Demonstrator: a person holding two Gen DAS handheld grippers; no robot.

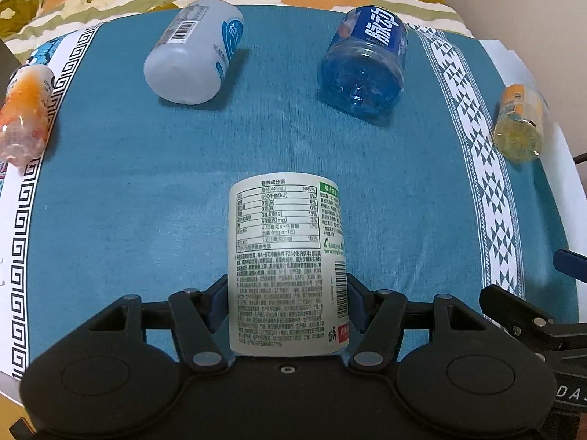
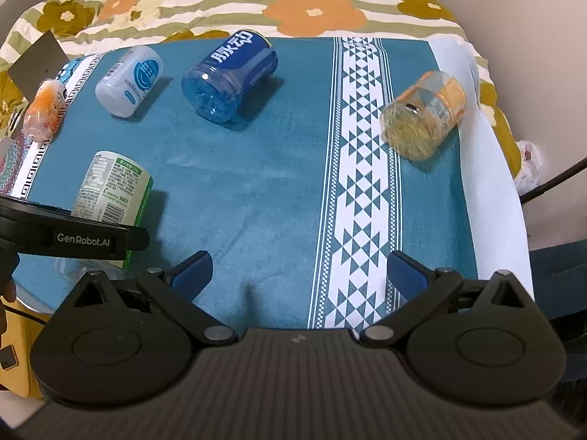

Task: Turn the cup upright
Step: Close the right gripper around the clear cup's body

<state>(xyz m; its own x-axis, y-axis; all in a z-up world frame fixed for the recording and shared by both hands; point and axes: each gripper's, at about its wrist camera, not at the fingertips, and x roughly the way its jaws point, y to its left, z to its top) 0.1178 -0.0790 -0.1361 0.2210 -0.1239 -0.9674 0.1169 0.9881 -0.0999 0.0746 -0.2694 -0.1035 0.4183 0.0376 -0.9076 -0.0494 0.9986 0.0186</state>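
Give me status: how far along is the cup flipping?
Done: nothing stands upright yet. In hand: left gripper is shut on the white-and-green labelled cup. Left: the frosted white cup, blue transparent cup, yellow-orange clear cup and orange-patterned cup all lie on their sides. Right gripper open, empty.

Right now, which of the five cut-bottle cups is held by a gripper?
The white-and-green label cup: the left gripper is shut on it. The white, blue, yellow and orange cups lie free on the cloth.
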